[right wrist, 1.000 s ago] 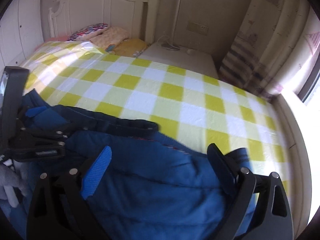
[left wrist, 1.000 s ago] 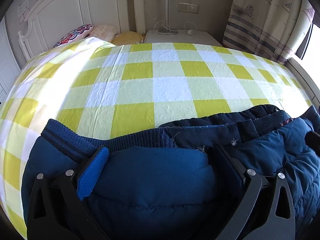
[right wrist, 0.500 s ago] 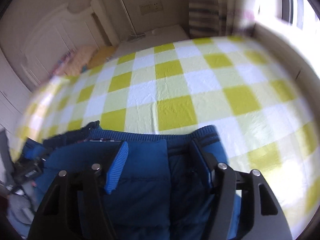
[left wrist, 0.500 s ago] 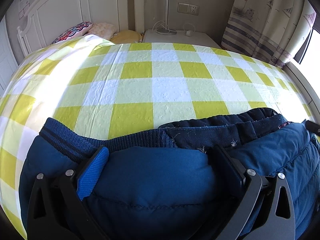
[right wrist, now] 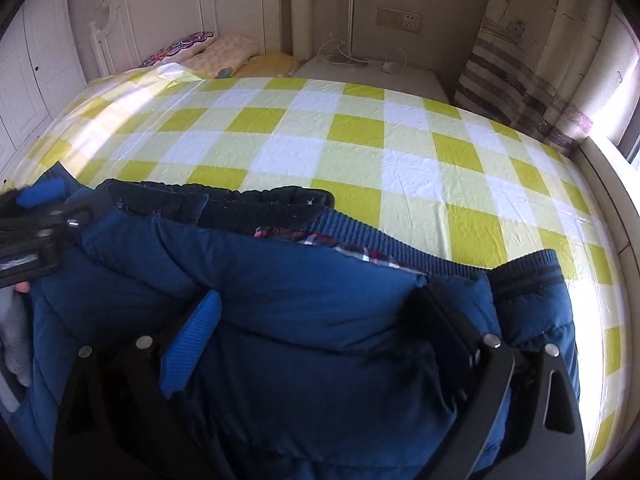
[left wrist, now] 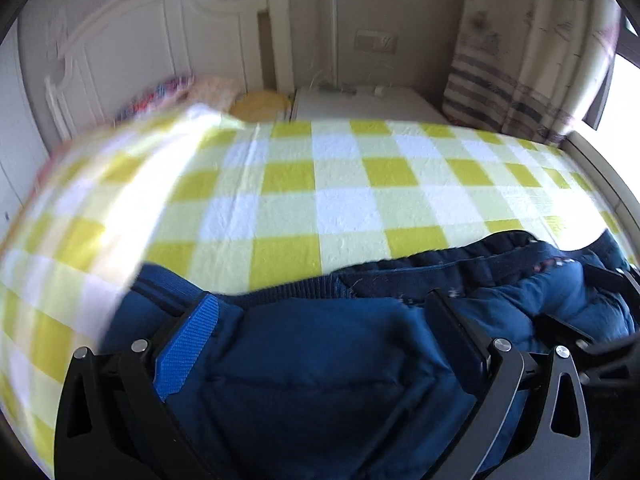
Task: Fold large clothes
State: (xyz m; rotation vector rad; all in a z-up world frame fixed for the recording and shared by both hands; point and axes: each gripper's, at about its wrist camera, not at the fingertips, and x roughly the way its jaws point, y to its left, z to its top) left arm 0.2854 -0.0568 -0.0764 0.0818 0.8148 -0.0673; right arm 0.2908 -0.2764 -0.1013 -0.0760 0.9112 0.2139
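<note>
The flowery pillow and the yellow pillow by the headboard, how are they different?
The flowery pillow has a pink and purple pattern; the yellow pillow is plain. The flowery pillow lies nearest the headboard's left side; the yellow pillow sits at the right end, beside the white nightstand. A pale cream pillow lies between them. Both rest at the head of the bed, beyond the checked sheet.

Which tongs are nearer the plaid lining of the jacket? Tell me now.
Right. The right tongs, opening with the jacket between them, sit just behind the plaid lining; the left tongs are further off at the jacket's other end.
</note>
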